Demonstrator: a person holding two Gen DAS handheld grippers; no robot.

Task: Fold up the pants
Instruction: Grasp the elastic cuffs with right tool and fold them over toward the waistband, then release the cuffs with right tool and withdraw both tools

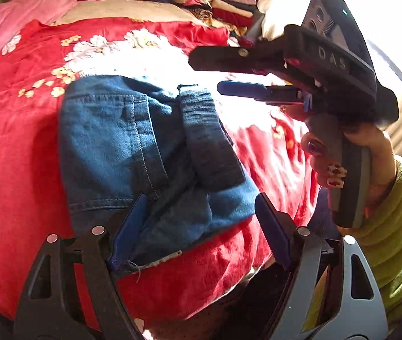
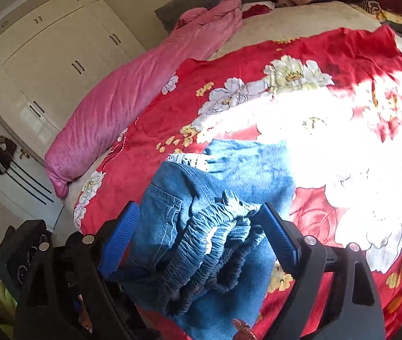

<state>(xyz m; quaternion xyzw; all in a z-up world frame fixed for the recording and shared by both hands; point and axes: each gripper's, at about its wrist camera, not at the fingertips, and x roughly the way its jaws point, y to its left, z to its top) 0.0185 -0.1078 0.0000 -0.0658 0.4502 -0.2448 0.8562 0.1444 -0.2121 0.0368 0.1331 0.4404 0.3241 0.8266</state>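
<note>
Blue denim pants [image 1: 133,147] lie folded into a compact bundle on a red floral blanket [image 1: 17,147]. My left gripper [image 1: 201,212] is open just above the near edge of the bundle, its blue pads [image 1: 128,226] on either side of the fabric, not clamping it. My right gripper [image 1: 203,73] shows in the left wrist view to the right of the pants, jaws apart, held by a hand. In the right wrist view the right gripper [image 2: 198,226] is open over the pants' gathered elastic waistband [image 2: 209,243], with the rest of the pants [image 2: 246,167] beyond it.
A pink quilt [image 2: 133,102] lies along the far left of the bed. Stacks of folded clothes [image 1: 218,2] sit at the back of the bed. White wardrobes [image 2: 45,56] stand left of the bed. Strong sunlight washes out part of the blanket [image 2: 342,130].
</note>
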